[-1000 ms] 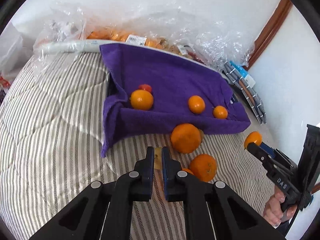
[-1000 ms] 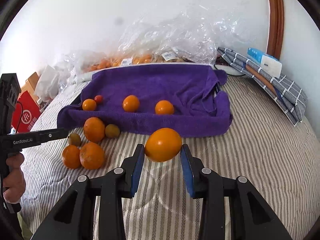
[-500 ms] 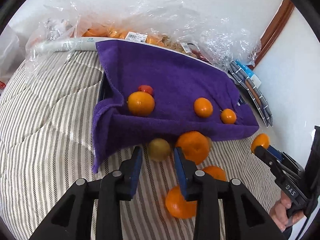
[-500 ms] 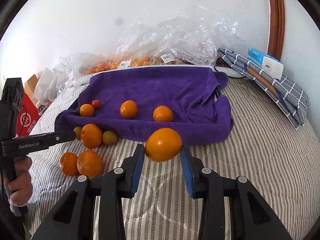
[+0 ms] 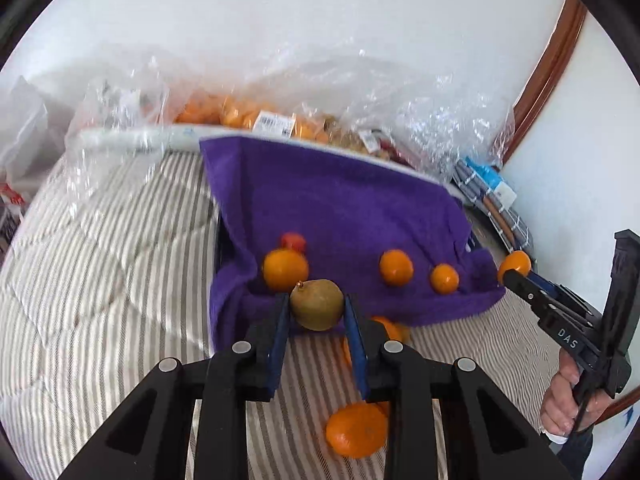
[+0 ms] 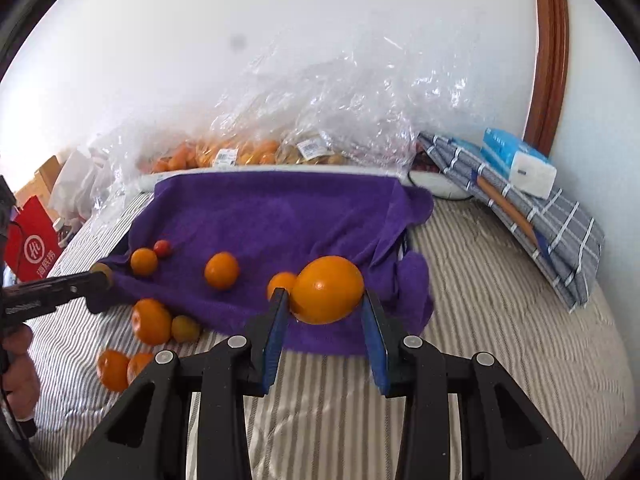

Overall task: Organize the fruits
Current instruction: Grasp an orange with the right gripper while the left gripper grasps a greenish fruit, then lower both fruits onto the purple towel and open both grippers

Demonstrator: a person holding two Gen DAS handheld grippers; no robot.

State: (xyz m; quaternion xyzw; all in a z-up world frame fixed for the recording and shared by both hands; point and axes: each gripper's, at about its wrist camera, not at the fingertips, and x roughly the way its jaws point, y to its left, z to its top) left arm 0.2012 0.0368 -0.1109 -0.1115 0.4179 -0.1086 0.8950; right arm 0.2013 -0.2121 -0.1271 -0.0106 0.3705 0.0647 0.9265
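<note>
Both tongs clamp fruit: left a kiwi, right an orange.

left claw: closing, pads gripping | right claw: clamped, tilted downward

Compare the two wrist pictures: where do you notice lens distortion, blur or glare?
Left wrist view: fisheye bends the wooden frame into a curve, corners go black, the plastic bags look smeared and glinting, the striped bedding slightly soft. Right wrist view: same curved frame and dark corners, but sharper; the held orange carries a small highlight, and the bags sparkle against the bright wall.
</note>
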